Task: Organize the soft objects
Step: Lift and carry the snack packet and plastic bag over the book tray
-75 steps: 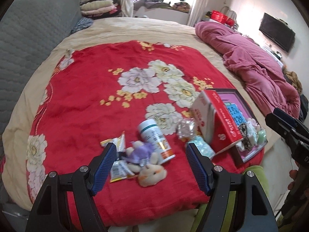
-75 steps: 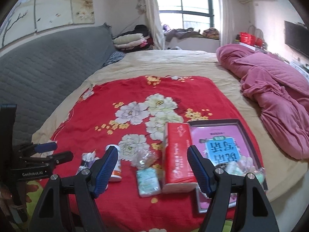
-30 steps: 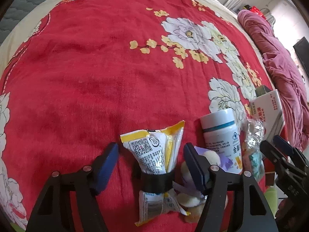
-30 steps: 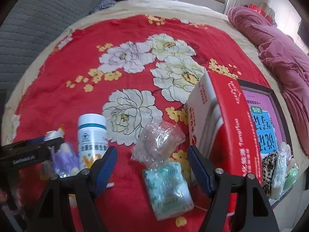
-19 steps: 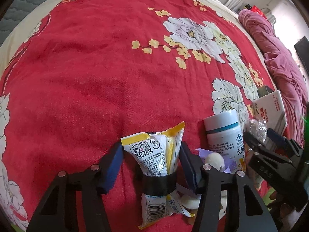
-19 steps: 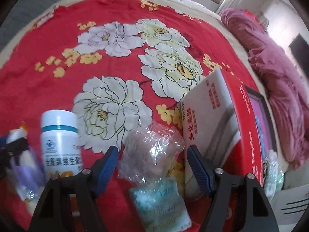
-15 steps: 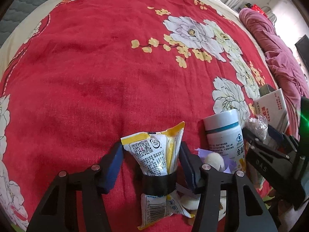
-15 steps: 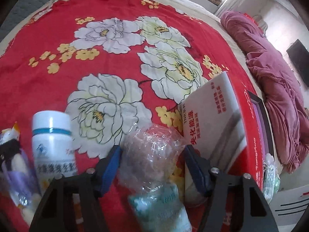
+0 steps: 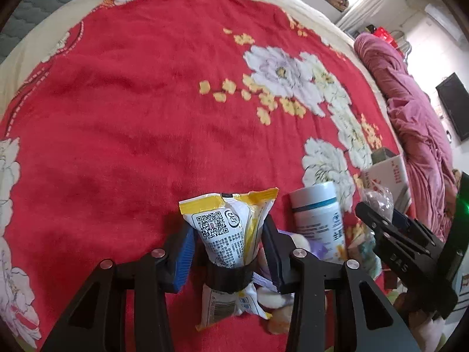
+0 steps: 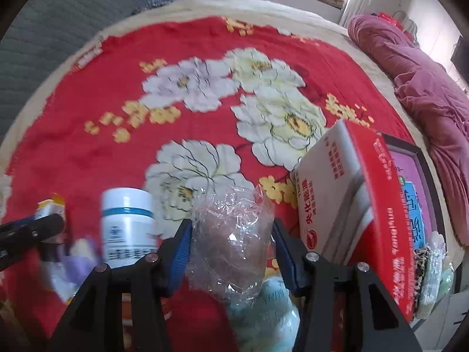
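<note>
Your left tongs (image 9: 227, 242) straddle the upright yellow-and-white snack packet (image 9: 230, 228), pads apart, while your right tongs (image 10: 231, 252) bracket, unclamped, the crinkled clear plastic bag (image 10: 231, 243).

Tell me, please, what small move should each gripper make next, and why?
Probably close both a little more. The left gripper has its fingers around the yellow snack packet, and the right gripper brackets the clear plastic bag. Whether the pads are pressing yet is hard to tell, and both items still seem to rest on the red blanket.
</note>
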A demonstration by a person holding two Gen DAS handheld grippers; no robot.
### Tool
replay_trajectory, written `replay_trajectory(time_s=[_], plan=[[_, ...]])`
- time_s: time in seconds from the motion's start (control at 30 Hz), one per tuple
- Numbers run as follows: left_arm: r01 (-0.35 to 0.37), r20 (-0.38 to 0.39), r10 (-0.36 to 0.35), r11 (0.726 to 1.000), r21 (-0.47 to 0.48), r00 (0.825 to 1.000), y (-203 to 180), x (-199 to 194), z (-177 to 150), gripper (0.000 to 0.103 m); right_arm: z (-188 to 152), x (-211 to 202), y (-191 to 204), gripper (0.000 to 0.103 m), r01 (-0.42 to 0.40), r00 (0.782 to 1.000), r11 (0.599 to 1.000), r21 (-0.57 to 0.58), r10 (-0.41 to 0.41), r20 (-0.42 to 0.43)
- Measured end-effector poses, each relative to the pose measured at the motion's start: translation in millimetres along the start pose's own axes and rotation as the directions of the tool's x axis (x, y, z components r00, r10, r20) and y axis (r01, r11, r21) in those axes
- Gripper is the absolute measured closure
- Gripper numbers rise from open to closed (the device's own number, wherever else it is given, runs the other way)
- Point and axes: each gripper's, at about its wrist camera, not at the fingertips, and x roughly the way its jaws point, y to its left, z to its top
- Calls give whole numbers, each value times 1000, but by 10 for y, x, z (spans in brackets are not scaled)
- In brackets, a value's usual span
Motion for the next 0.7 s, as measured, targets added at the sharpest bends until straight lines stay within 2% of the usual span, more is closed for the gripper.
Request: replay_trajectory(time_s=[0.23, 0.47, 0.7], plan=[[-3, 68, 2, 1000, 24, 998, -100, -319, -29, 60, 37, -381, -33, 50, -87, 994, 996, 22, 85, 67], [13, 132, -19, 999, 45, 991, -227, -626, -67, 60, 29, -757, -154, 50, -126, 980, 991, 39, 118, 161], [36, 188, -56, 994, 106, 981, -542, -928, -62, 60, -21, -1060, -368, 50, -131, 970, 989, 70, 113, 217]])
